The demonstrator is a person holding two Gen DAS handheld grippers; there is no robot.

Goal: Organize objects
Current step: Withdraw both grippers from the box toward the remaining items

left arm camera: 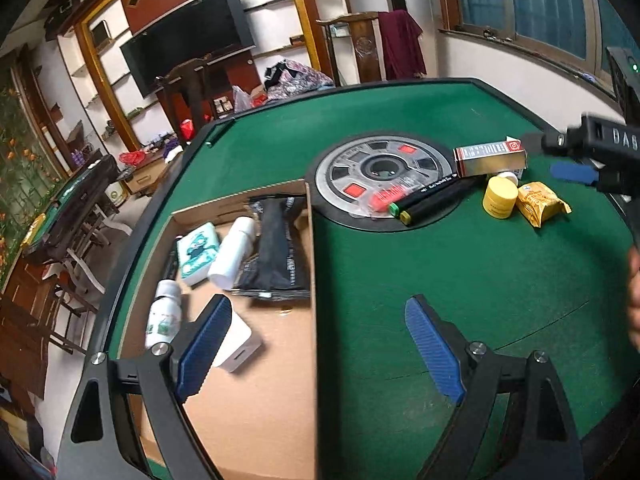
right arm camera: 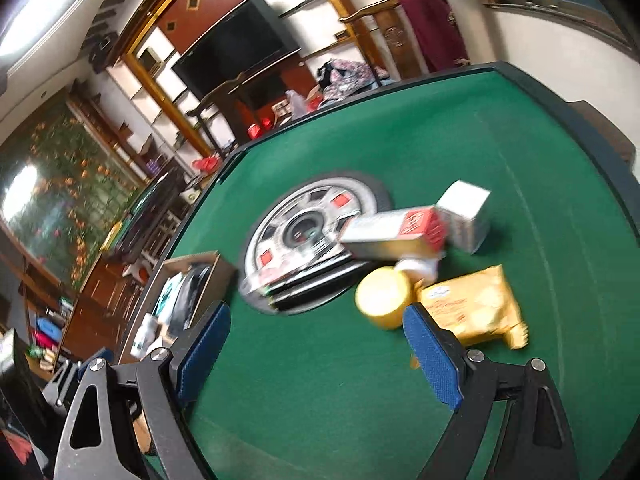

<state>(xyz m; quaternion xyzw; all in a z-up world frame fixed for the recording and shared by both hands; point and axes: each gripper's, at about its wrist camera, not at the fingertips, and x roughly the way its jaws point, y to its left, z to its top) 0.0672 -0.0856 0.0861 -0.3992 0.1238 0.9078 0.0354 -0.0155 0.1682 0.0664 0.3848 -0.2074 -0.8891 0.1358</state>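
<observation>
My left gripper (left arm camera: 319, 348) is open and empty. It straddles the right wall of a cardboard box (left arm camera: 313, 264): one finger hangs over the box, the other over the green felt. In the box lie a teal tissue pack (left arm camera: 198, 252), a white bottle (left arm camera: 234, 252), a black pouch (left arm camera: 276, 252), a green-labelled bottle (left arm camera: 164, 312) and a white box (left arm camera: 240, 344). My right gripper (right arm camera: 318, 356) is open and empty, low over the felt. Just beyond its right finger are a yellow jar (right arm camera: 384, 298) and a yellow packet (right arm camera: 472, 304). Behind them lie a red-and-silver carton (right arm camera: 396, 232), a white carton (right arm camera: 466, 214) and black markers (right arm camera: 304, 284).
A round grey disc (left arm camera: 384, 176) is set in the middle of the green table (left arm camera: 400, 280), with the markers (left arm camera: 432, 196) lying across its rim. A blue pad (left arm camera: 574, 172) of the right gripper enters the left wrist view by the carton (left arm camera: 490, 156). A hand (left arm camera: 634, 300) shows at the right edge.
</observation>
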